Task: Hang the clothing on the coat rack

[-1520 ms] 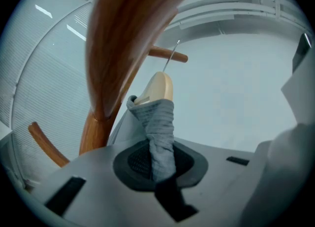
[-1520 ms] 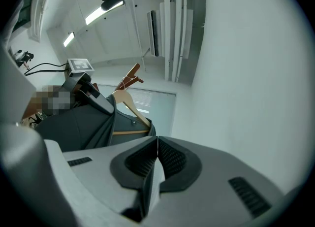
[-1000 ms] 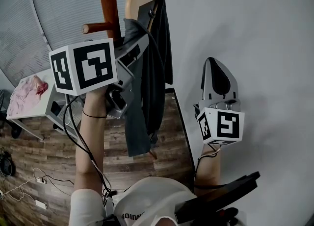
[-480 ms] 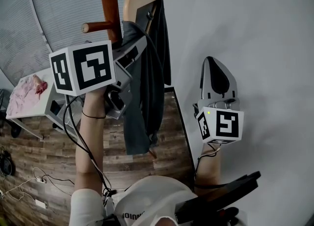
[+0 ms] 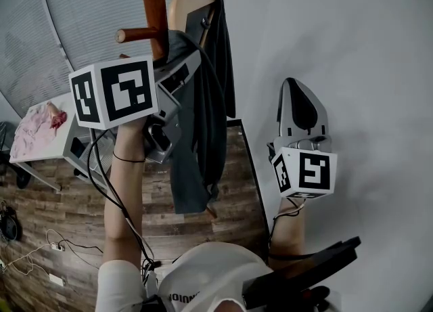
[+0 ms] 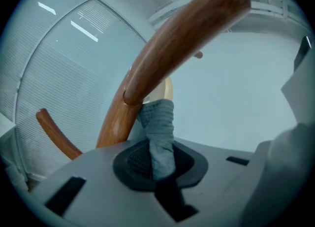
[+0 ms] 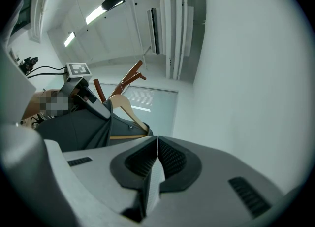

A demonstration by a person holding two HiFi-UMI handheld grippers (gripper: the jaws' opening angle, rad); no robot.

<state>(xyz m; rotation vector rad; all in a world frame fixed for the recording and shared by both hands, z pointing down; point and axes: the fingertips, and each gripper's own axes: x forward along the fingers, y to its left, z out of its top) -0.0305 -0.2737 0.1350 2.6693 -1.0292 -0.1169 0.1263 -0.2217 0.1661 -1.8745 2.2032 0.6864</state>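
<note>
A dark grey garment [image 5: 203, 135] hangs on a pale wooden hanger [image 5: 184, 5] right beside the brown coat rack pole [image 5: 153, 6] and its peg [image 5: 139, 33]. My left gripper [image 5: 188, 63] is raised to the hanger's shoulder. In the left gripper view it [image 6: 160, 159] is shut on a fold of the grey fabric [image 6: 158, 132], under a rack peg [image 6: 182, 39]. My right gripper [image 5: 299, 104] is held apart to the right by the wall. Its jaws [image 7: 156, 159] are shut with nothing in them. From there the garment [image 7: 83, 127] and hanger [image 7: 125, 109] show at the left.
A white wall [image 5: 352, 47] fills the right side. Window blinds [image 5: 81, 13] stand behind the rack. A white table [image 5: 64, 145] with a pink cloth [image 5: 37, 131] is at the left. Below lies wood floor [image 5: 223, 216] with cables [image 5: 47, 246].
</note>
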